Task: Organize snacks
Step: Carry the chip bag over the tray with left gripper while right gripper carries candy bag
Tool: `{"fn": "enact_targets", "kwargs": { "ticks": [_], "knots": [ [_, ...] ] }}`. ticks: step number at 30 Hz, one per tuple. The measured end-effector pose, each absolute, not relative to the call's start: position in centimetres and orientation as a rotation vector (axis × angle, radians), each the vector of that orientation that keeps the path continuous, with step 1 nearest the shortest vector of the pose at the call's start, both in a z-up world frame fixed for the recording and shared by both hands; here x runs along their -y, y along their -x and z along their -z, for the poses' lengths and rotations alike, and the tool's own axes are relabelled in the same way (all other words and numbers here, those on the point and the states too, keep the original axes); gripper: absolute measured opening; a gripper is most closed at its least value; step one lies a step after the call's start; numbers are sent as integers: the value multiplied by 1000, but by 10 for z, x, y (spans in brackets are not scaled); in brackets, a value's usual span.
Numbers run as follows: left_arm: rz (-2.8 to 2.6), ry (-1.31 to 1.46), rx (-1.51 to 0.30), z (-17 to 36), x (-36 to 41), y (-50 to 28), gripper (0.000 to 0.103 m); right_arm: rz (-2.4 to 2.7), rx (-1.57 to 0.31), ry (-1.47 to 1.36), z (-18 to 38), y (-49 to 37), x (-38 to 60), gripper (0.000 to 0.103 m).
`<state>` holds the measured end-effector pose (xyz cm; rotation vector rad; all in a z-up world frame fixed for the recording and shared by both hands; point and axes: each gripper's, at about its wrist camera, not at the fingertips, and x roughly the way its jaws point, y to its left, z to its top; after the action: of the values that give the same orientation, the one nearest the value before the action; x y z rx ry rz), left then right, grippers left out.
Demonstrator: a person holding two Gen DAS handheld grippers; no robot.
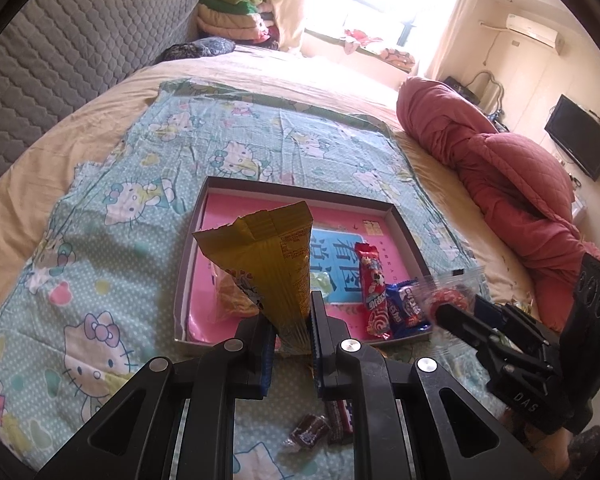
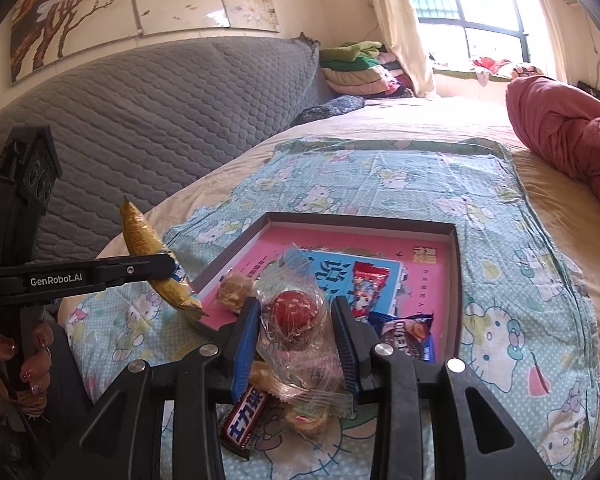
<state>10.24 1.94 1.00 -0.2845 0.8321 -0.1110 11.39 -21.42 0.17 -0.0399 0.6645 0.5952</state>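
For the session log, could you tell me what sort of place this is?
Most likely a home bedroom: a bed with a grey quilted headboard, folded bedding stacked beside a curtained window, and a wall-mounted television.

Red quilt [image 1: 500, 160] bunched on bed; folded blankets [image 2: 356, 68] by window; television [image 1: 579, 136] on wall.

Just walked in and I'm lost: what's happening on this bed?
A person is sorting snacks into a shallow box on the bed. The left claw grips a yellow snack bag, and the right claw holds a clear-wrapped red sweet; both hang at the box's near edge. A red packet and a blue cookie pack already lie inside. A chocolate bar waits outside.
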Motion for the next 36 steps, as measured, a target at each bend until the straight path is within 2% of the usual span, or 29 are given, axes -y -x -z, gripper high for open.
{"fn": "enact_targets", "kwargs": {
  "ticks": [16, 36],
  "knots": [
    [73, 284, -905, 19, -30, -126, 15, -458, -644, -98, -9, -141, 266, 37],
    [65, 270, -941, 40, -27, -142, 15, -439, -683, -112, 6, -152, 265, 37]
  ]
}}
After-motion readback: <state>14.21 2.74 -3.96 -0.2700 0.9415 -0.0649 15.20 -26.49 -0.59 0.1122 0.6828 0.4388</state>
